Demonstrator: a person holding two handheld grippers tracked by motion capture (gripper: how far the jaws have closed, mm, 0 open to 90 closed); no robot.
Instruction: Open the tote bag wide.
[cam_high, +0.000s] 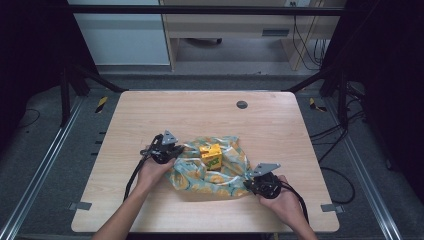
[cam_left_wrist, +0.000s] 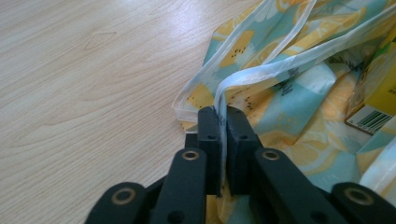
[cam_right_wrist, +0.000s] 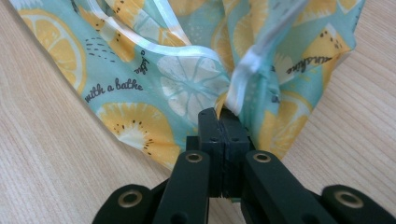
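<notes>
A fruit-print cloth (cam_high: 215, 172) lies on the tabletop (cam_high: 150, 115) with a yellow box (cam_high: 211, 155) on its middle. The left claw (cam_left_wrist: 218, 122) clamps its white hem; the right claw (cam_right_wrist: 223, 122) clamps the opposite corner.

High view overhead, gripper views close (shared cloth (cam_high: 212, 167))

crumpled lemon-print cloth (cam_high: 220, 172) around upright yellow carton (cam_high: 211, 155), mid-table
</notes>
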